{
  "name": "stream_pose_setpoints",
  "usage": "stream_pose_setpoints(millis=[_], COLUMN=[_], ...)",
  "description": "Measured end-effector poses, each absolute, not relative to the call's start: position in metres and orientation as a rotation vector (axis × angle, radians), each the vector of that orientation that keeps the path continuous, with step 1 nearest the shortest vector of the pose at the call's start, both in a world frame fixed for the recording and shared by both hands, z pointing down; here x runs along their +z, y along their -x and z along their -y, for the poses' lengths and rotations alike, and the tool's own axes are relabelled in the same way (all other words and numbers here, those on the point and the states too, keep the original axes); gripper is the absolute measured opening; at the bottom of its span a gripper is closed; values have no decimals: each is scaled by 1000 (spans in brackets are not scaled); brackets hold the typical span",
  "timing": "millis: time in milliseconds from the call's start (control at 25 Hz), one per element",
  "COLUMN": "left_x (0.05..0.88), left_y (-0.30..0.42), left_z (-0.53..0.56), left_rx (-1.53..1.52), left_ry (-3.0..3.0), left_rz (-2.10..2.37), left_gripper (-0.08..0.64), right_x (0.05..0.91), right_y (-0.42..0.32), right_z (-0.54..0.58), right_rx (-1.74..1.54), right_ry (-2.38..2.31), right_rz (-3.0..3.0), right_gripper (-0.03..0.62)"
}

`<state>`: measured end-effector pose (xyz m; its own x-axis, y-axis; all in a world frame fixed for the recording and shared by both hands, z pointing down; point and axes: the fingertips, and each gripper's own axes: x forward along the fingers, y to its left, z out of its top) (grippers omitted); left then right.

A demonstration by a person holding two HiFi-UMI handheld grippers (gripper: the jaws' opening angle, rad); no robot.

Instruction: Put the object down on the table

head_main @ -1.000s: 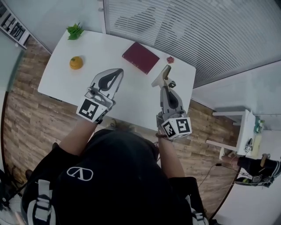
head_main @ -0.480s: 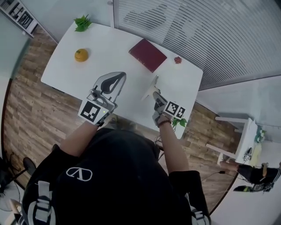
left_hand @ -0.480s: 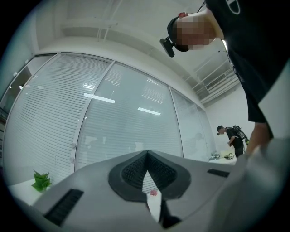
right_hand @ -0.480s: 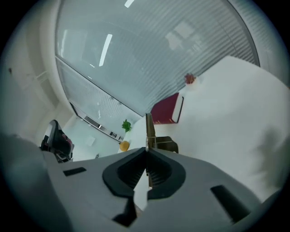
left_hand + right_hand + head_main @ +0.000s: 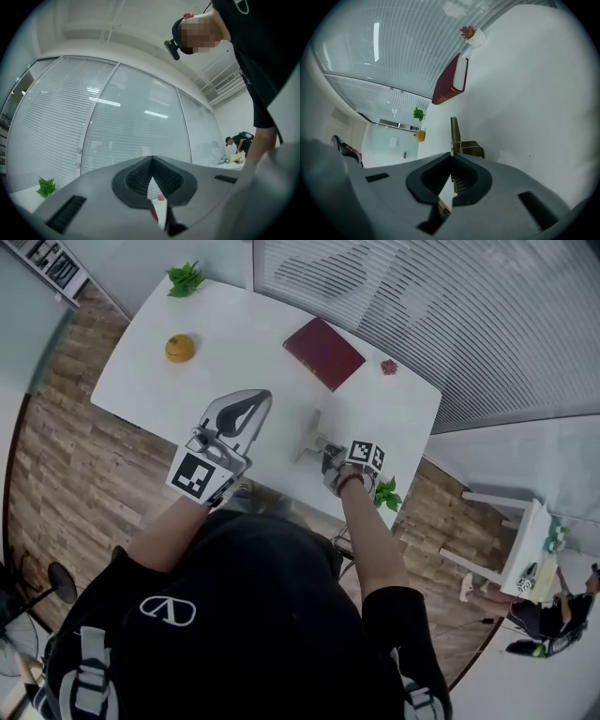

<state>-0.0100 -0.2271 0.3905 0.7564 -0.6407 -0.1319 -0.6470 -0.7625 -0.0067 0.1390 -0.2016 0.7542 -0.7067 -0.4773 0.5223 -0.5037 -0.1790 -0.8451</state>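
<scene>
My right gripper (image 5: 322, 444) is low over the white table (image 5: 234, 324) near its front right edge, turned on its side. It is shut on a thin flat beige object with a metal fitting (image 5: 307, 433). In the right gripper view that object (image 5: 455, 134) sticks out edge-on from the closed tips (image 5: 451, 155), right beside the table top (image 5: 534, 93); contact with the table I cannot tell. My left gripper (image 5: 260, 396) hovers over the table's front middle, shut and empty, and points at the window blinds in its own view (image 5: 152, 158).
A dark red book (image 5: 324, 352) (image 5: 450, 86) lies at the back, with a small red flower (image 5: 389, 366) (image 5: 468, 32) to its right. An orange (image 5: 179, 348) and a green sprig (image 5: 185, 278) are at the far left. A green plant (image 5: 386, 493) shows below the table's right corner.
My right gripper has rolled over and dropped toward the table with the flat object, moving nearer the front edge. The left gripper has stayed where it was.
</scene>
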Motion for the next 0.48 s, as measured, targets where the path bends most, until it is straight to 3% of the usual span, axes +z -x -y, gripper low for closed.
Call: stream_pose_setpoints(millis=[480], left_x=[392], left_y=[15], left_z=[224], left_rx=[173], left_ry=[2886], left_rz=[-1088], left_gripper=[5], right_x=[775], right_y=[-136], right_z=[197], right_rx=[2189], right_ry=[-1103], right_rz=[1967], right_gripper=[5])
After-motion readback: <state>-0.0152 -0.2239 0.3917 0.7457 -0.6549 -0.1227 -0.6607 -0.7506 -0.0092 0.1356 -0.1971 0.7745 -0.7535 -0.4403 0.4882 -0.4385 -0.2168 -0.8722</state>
